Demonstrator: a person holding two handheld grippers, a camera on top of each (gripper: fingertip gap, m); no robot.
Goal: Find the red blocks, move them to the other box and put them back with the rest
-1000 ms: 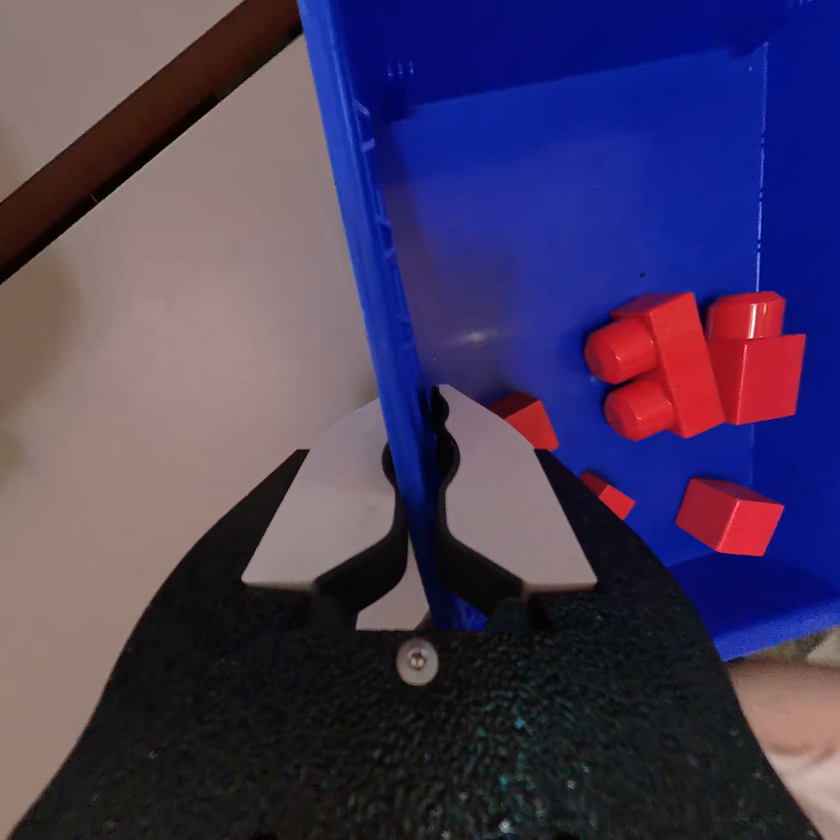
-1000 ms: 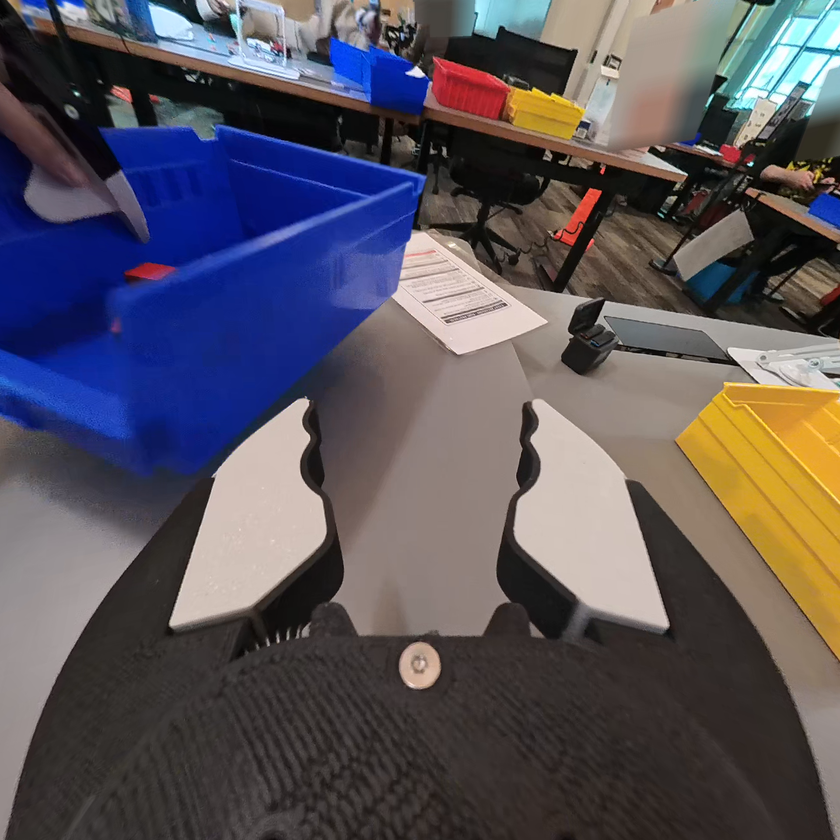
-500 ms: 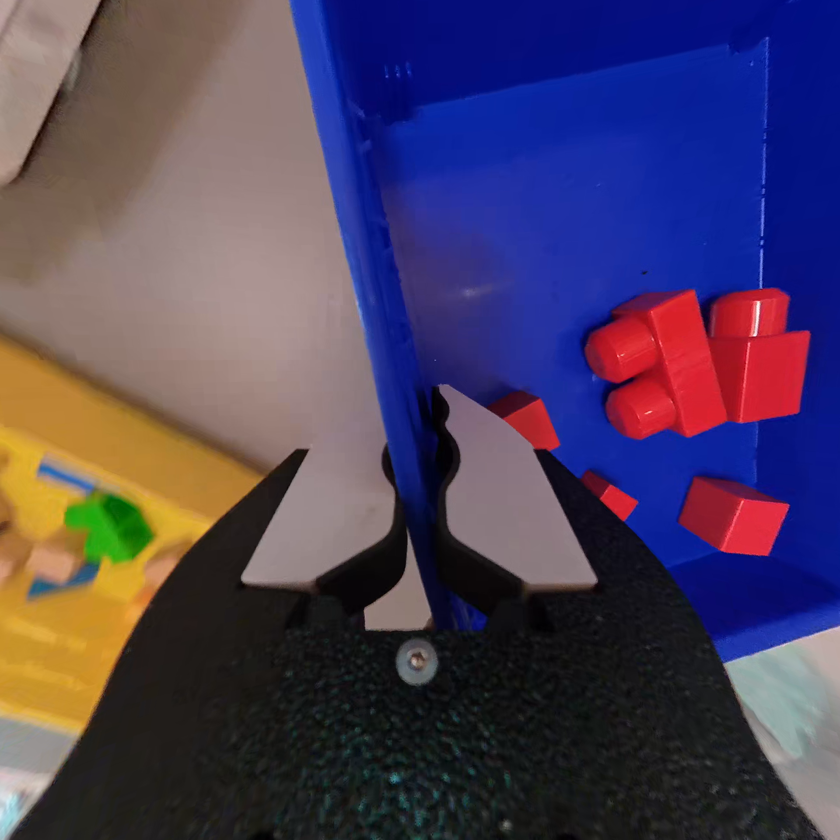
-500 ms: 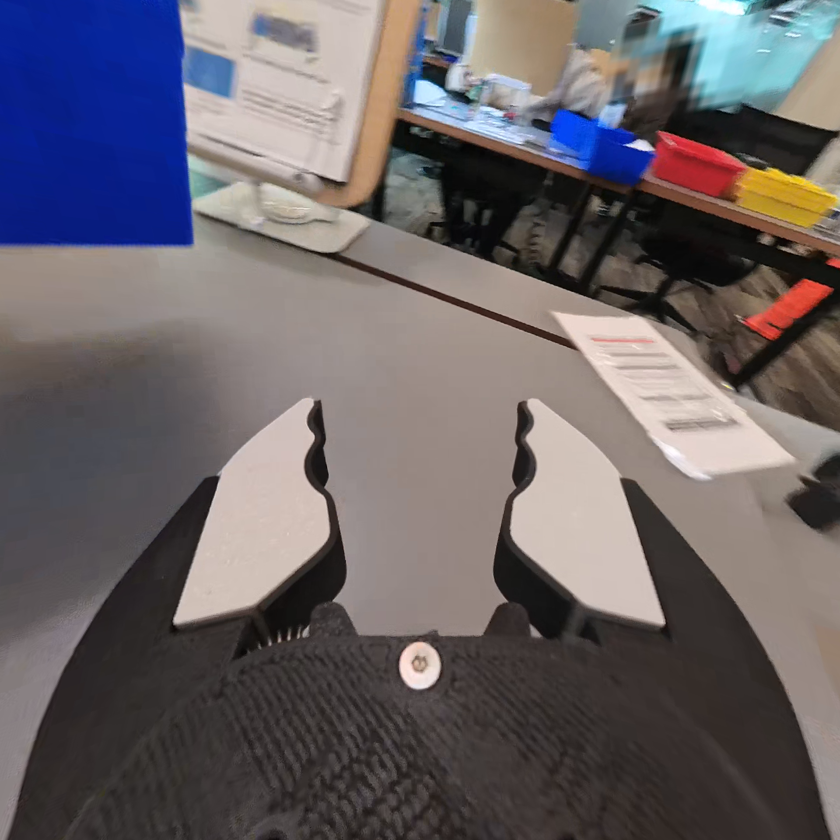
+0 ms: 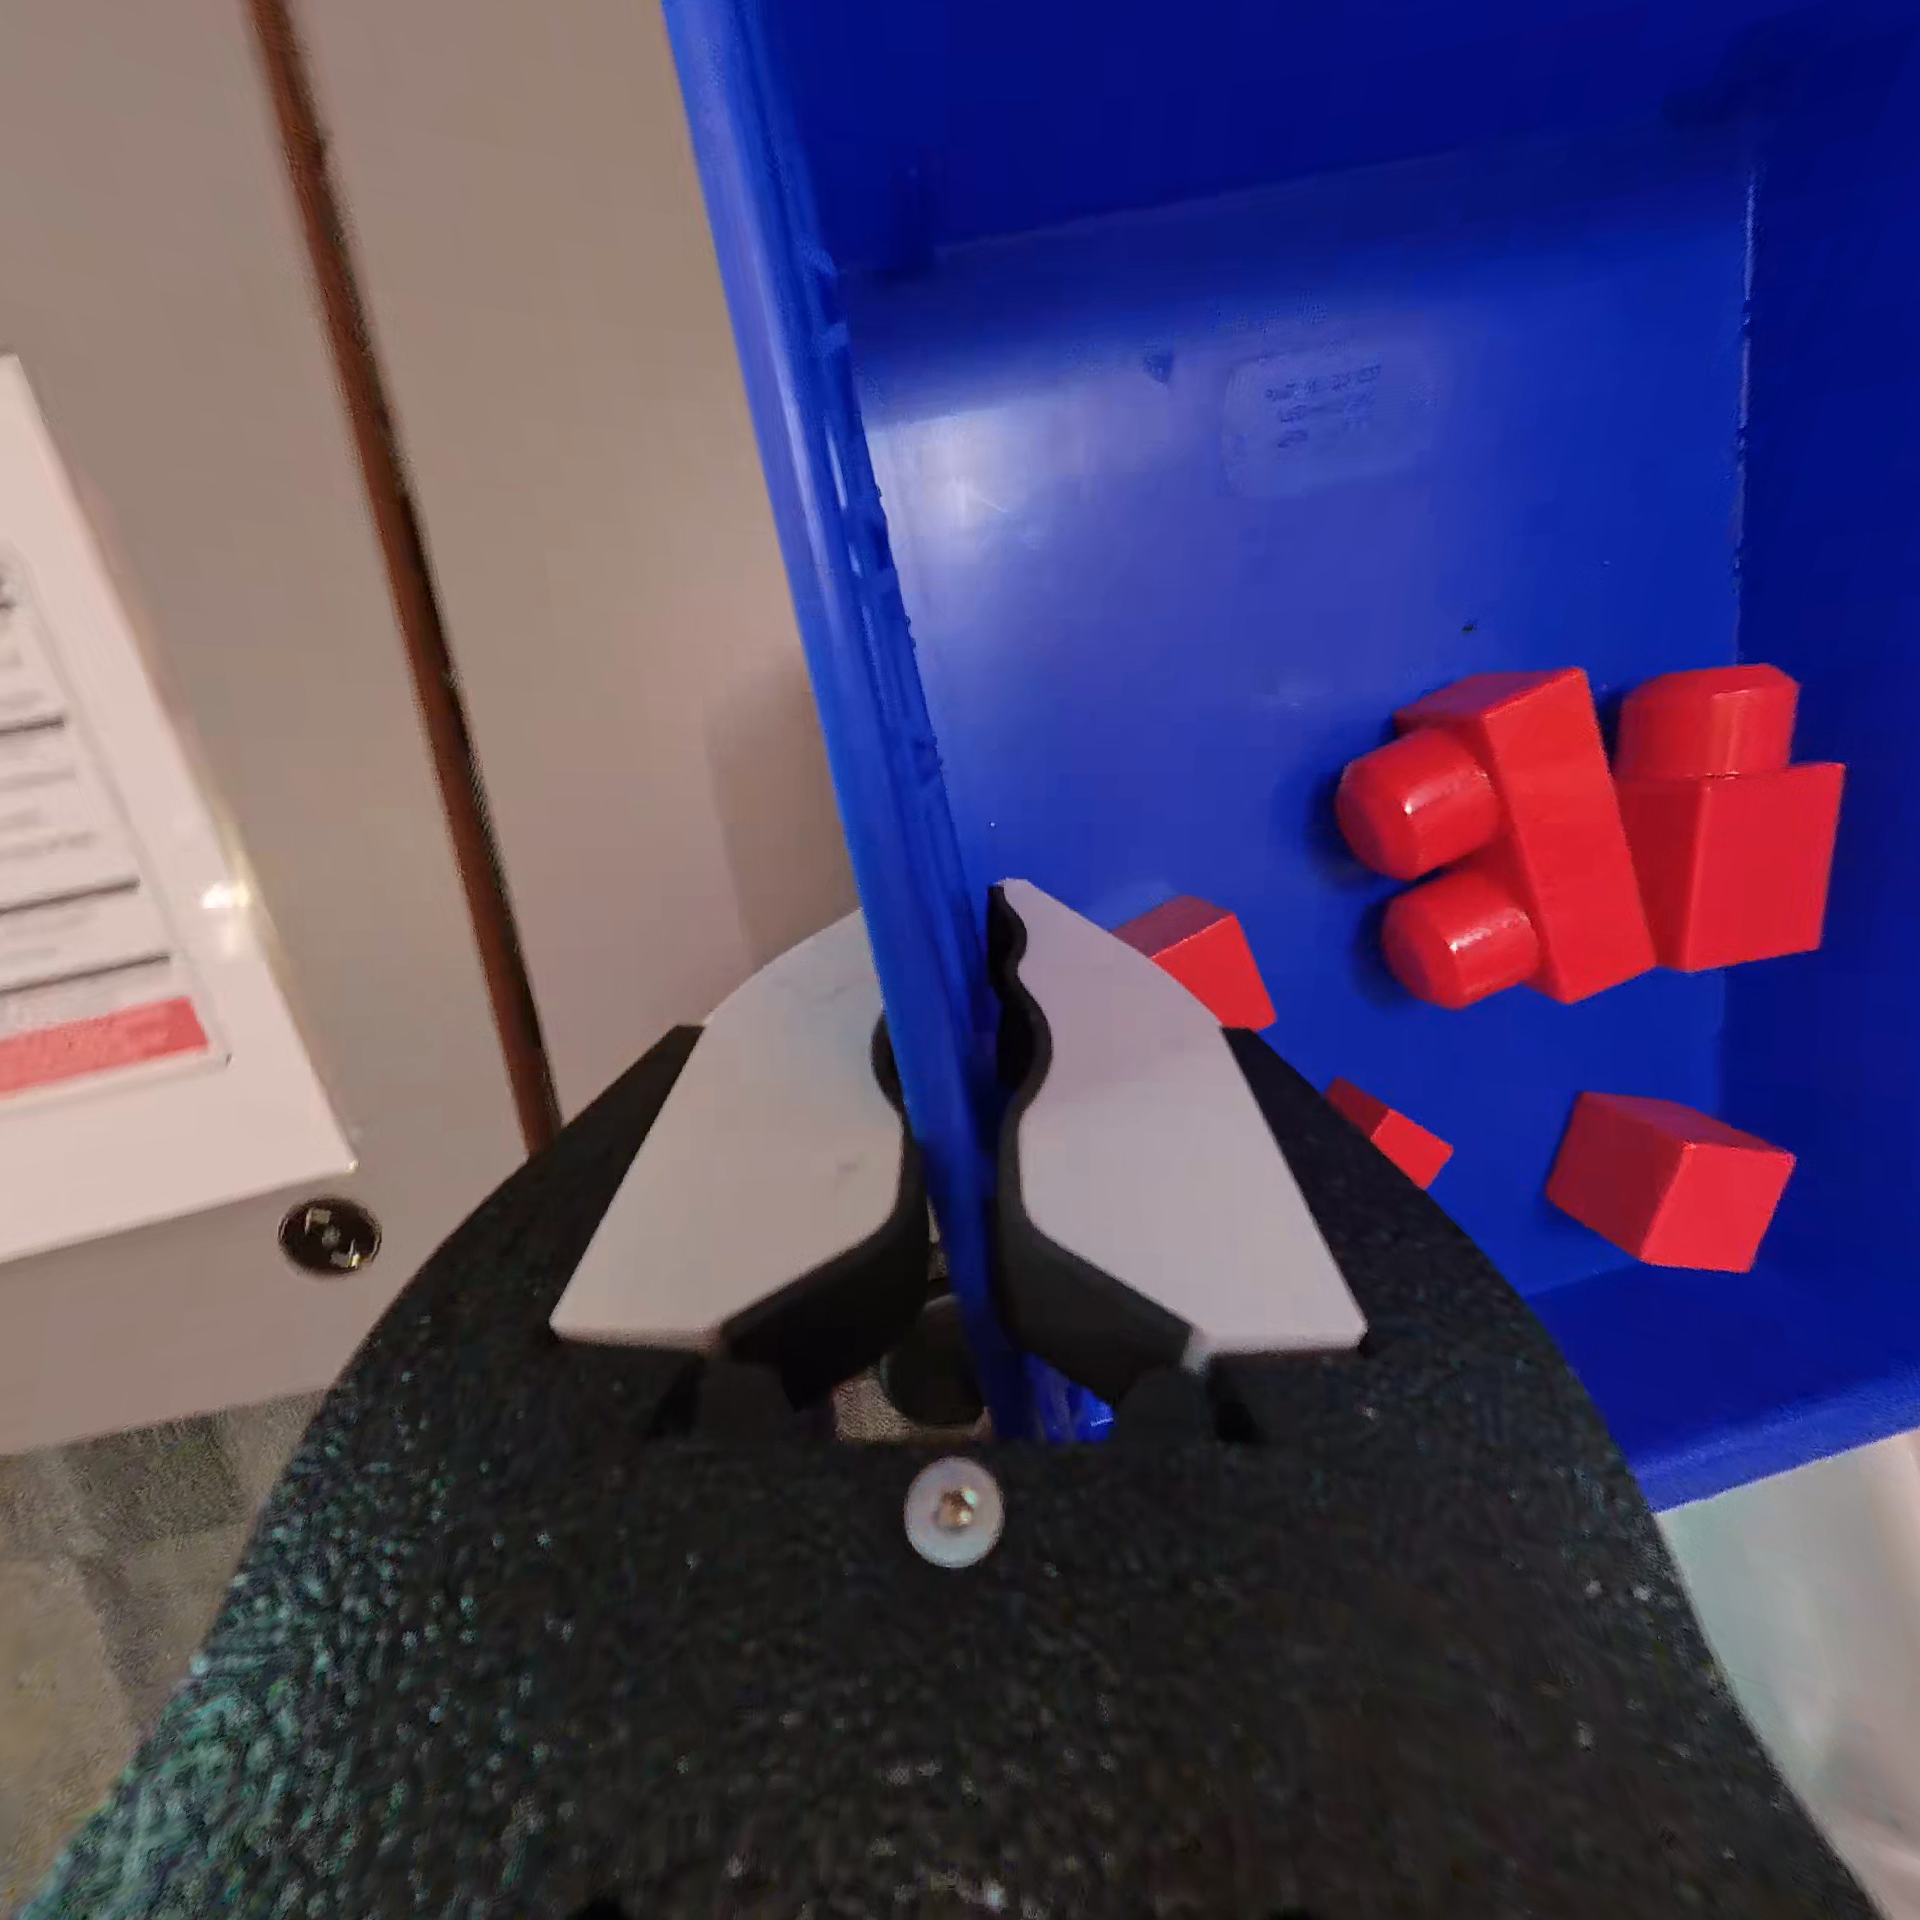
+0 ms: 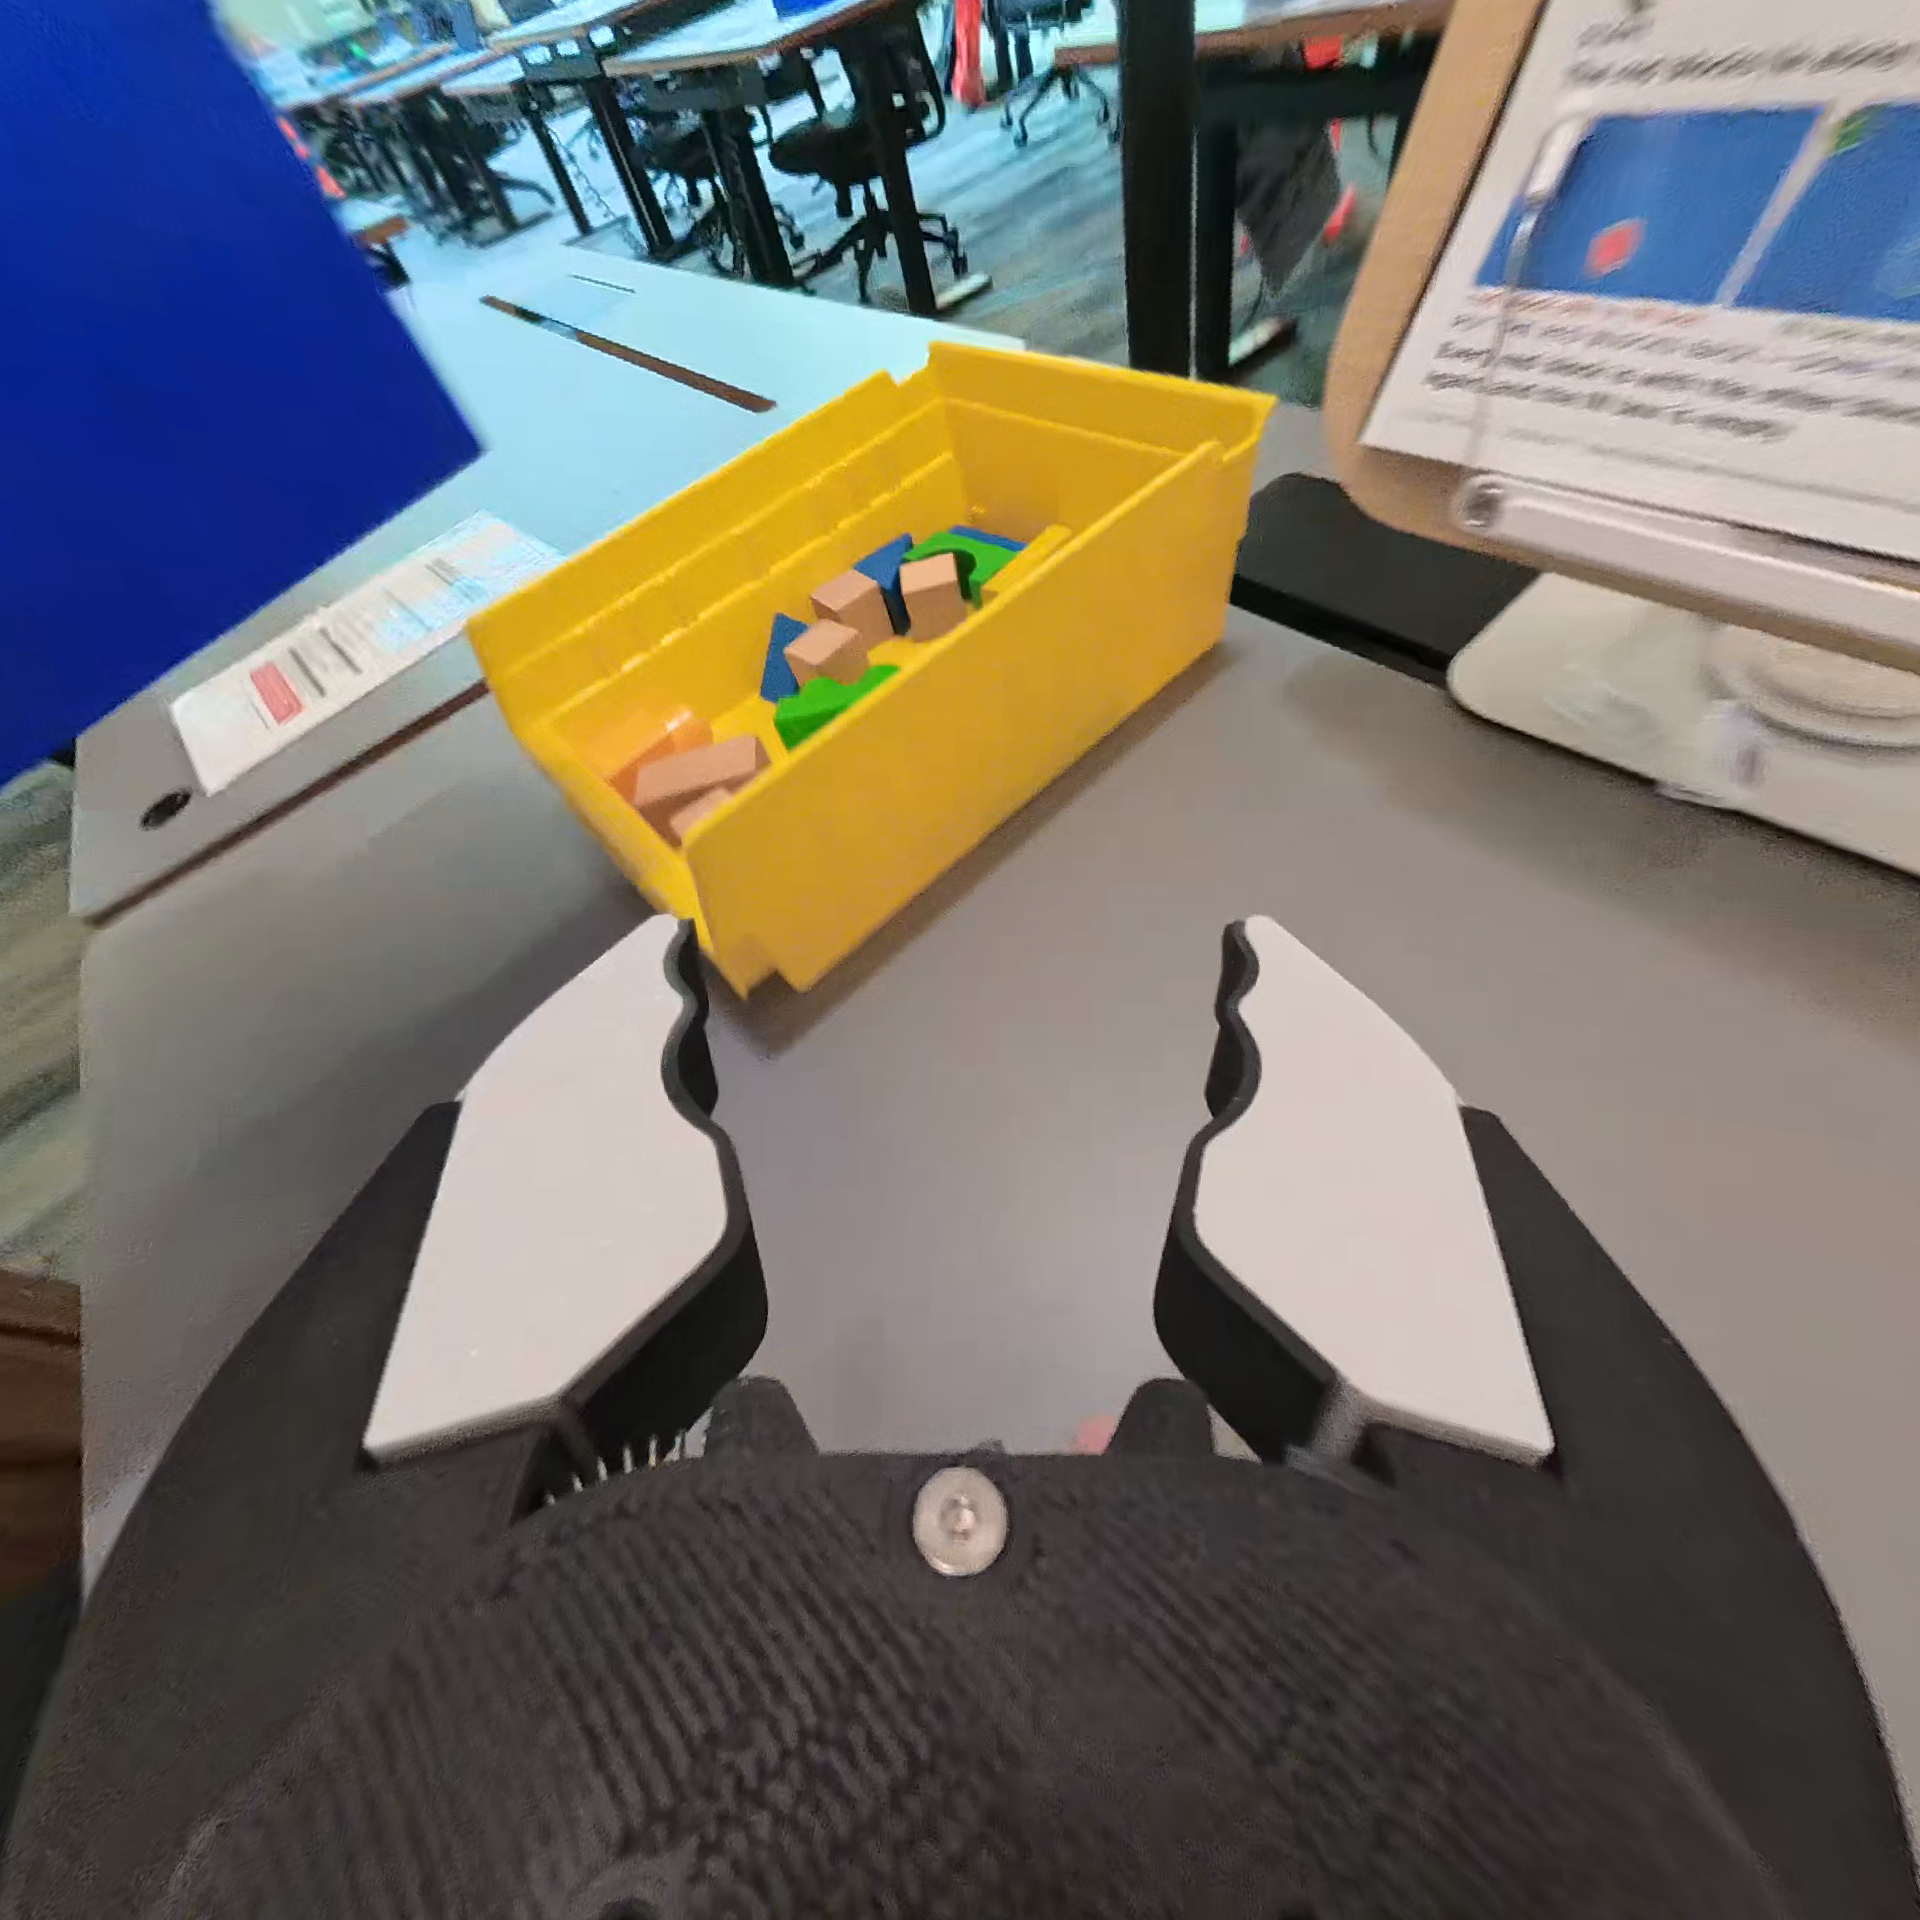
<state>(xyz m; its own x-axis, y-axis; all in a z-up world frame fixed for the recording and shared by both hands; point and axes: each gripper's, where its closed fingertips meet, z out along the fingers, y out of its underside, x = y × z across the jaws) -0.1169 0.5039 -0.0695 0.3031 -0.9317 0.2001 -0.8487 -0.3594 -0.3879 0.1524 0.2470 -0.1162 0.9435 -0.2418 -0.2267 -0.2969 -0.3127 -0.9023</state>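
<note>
Left gripper (image 5: 940,1039) pinches the side wall of the blue box (image 5: 1195,540), one pad outside and one inside, both pressed on the thin plastic. Just past the inner finger lie the red blocks (image 5: 1558,831), loose on the box floor: a two-stud brick touching a one-stud piece, with three plain blocks nearer the gripper. Hard, light and smooth, they should slide freely when the box tips, so the rigid wall looks like the sensible hold for pouring; a single block would be best taken across its flat faces. Right gripper (image 6: 961,971) hangs spread wide and bare over the grey table (image 6: 1351,935). Beyond it stands the yellow box (image 6: 935,769), holding tan, green, blue and possibly orange blocks, though blur softens them.
</note>
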